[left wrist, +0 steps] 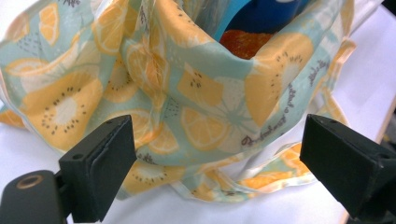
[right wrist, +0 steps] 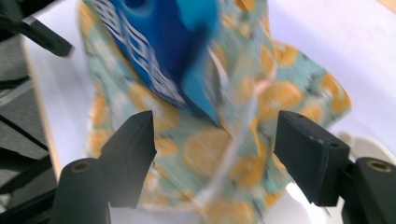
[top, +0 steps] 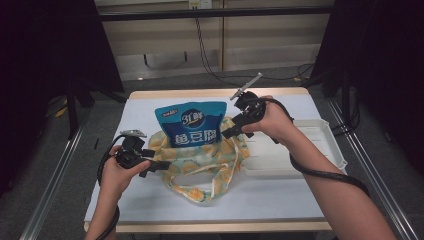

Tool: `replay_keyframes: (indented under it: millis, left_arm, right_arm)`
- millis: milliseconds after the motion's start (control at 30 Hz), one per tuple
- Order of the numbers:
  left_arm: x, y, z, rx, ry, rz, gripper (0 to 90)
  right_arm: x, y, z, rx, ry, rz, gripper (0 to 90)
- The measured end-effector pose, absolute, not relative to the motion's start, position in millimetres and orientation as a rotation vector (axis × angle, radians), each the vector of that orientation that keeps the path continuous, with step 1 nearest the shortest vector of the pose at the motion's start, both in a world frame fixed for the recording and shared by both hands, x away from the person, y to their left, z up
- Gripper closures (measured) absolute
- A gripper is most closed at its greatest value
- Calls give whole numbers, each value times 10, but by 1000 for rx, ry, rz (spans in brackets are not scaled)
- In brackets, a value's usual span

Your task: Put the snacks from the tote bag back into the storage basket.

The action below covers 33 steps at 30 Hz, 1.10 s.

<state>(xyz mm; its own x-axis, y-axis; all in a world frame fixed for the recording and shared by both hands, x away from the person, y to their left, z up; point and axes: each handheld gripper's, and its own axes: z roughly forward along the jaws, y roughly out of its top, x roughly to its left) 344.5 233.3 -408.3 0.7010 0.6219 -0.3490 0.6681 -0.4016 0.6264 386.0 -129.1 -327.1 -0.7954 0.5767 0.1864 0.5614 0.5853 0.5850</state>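
A blue snack pouch with white lettering stands upright inside a cloth bag printed with orange and kiwi slices, at the middle of the white table. My left gripper sits at the bag's left side, open. In the left gripper view the gripper has wide jaws with the cloth bag just beyond them, unpinched, and the pouch at the top. My right gripper hangs above the bag's right rim, open. In the right gripper view the gripper frames the pouch and bag below, blurred.
A white shallow tray lies at the right of the table, under my right forearm. The bag's handles trail toward the front edge. Dark curtains and a metal frame stand on both sides of the table.
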Motion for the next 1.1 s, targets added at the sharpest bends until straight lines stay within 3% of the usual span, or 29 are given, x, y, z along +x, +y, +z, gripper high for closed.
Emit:
replay_keyframes:
  millis: [300, 800, 1100]
  left_arm:
    - [3448, 2346, -4079, 2111, 975, -65, 75]
    - [3425, 2362, -4047, 2122, 951, -17, 62]
    - [3438, 2359, -4044, 2128, 946, -6, 62]
  right_arm:
    - [3965, -1135, -3063, 911, 2786, 1057, 228]
    - [4121, -933, -2817, 810, 2822, 1021, 231]
    - [4185, -841, -2789, 760, 2868, 979, 297]
